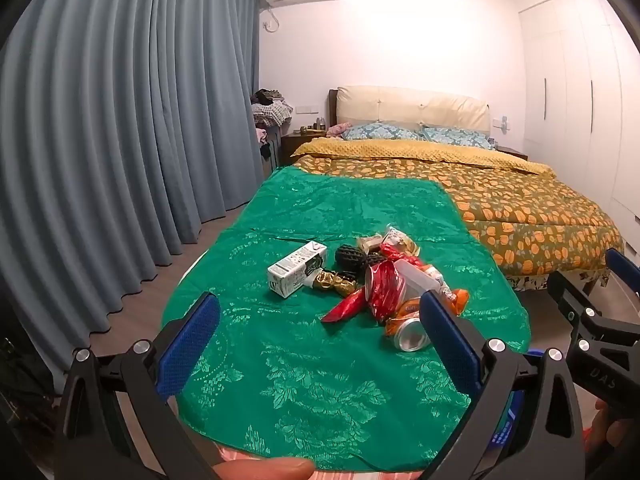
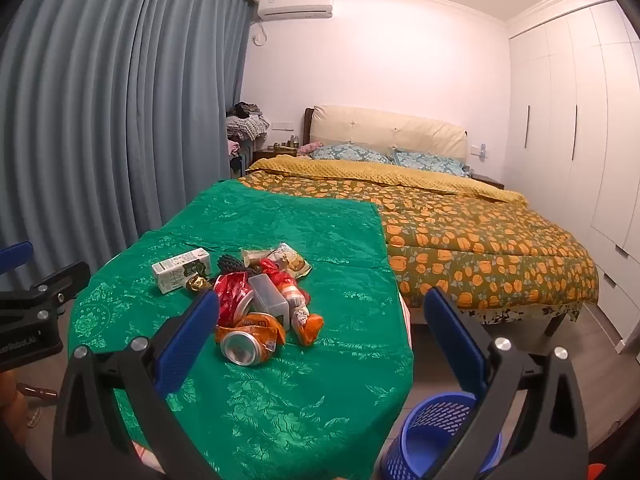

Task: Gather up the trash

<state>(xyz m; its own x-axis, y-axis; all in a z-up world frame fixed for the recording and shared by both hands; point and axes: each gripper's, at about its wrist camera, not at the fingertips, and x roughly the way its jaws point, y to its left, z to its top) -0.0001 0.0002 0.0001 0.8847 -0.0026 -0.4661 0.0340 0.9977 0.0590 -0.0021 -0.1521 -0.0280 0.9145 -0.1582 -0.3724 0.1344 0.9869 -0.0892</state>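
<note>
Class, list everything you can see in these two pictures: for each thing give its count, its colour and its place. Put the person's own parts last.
table: one, green cloth, near foreground
carton: one, white, left of pile
crushed can: one, orange, nearest edge of pile
plastic box: one, clear, middle of pile
red wrappers: several, in pile
bin: one, blue, floor right of table
bed: one, orange-flowered quilt, behind table
curtain: blue-grey, left wall
left gripper: open, over table
right gripper: open, over table

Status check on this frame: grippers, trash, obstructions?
Left gripper open, empty; right gripper open, empty. Trash pile untouched on green cloth. Blue bin on floor, lower right. Nothing blocking.
</note>
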